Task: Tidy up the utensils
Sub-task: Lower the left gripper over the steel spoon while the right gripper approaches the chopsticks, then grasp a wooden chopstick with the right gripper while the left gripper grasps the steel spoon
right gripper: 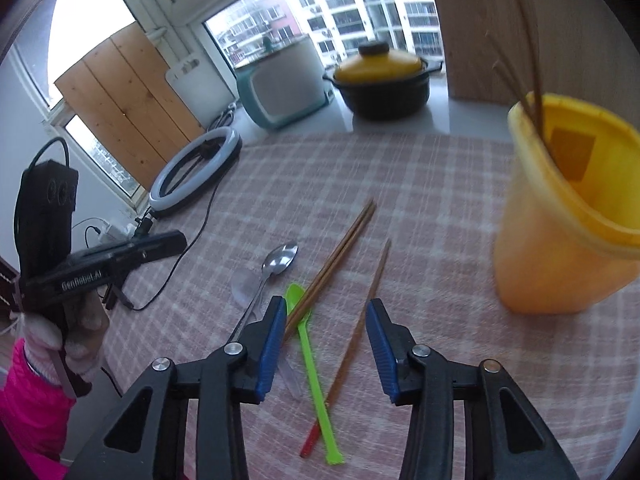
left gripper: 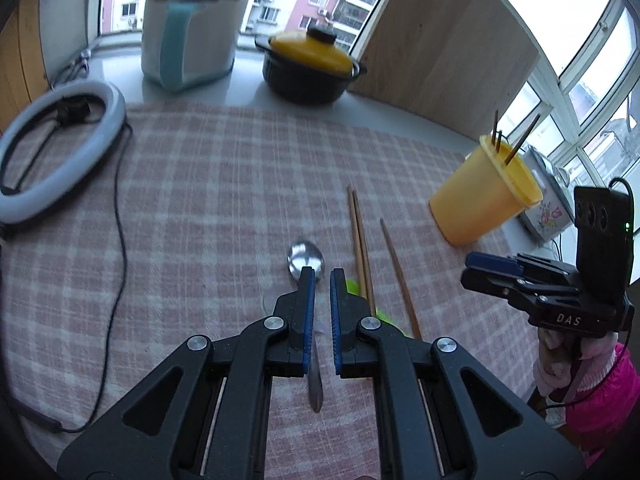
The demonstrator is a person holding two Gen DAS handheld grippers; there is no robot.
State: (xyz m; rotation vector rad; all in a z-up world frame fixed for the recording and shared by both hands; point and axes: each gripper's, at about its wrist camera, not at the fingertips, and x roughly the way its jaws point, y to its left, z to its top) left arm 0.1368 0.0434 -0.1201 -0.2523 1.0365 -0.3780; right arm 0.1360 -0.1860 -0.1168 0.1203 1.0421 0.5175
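A metal spoon (left gripper: 305,258) (right gripper: 280,258) lies on the checked cloth (left gripper: 200,220). To its right lie a pair of wooden chopsticks (left gripper: 360,248) (right gripper: 340,256), a single chopstick (left gripper: 398,272) (right gripper: 360,328) and a green plastic spoon (right gripper: 308,344). A yellow cup (left gripper: 484,196) (right gripper: 560,220) at the right holds several chopsticks (right gripper: 524,60). My left gripper (left gripper: 322,274) (right gripper: 180,240) hovers above the metal spoon, shut and empty. Over the green spoon and chopsticks my right gripper (right gripper: 325,308) (left gripper: 470,270) stands open, with nothing between its pads.
A ring light (left gripper: 60,148) (right gripper: 196,168) and its cable (left gripper: 120,208) lie at the left. On the sill behind stand a black pot with a yellow lid (left gripper: 310,64) (right gripper: 380,80) and a white-and-teal appliance (left gripper: 188,36). A clear plastic piece (right gripper: 244,284) lies under the metal spoon.
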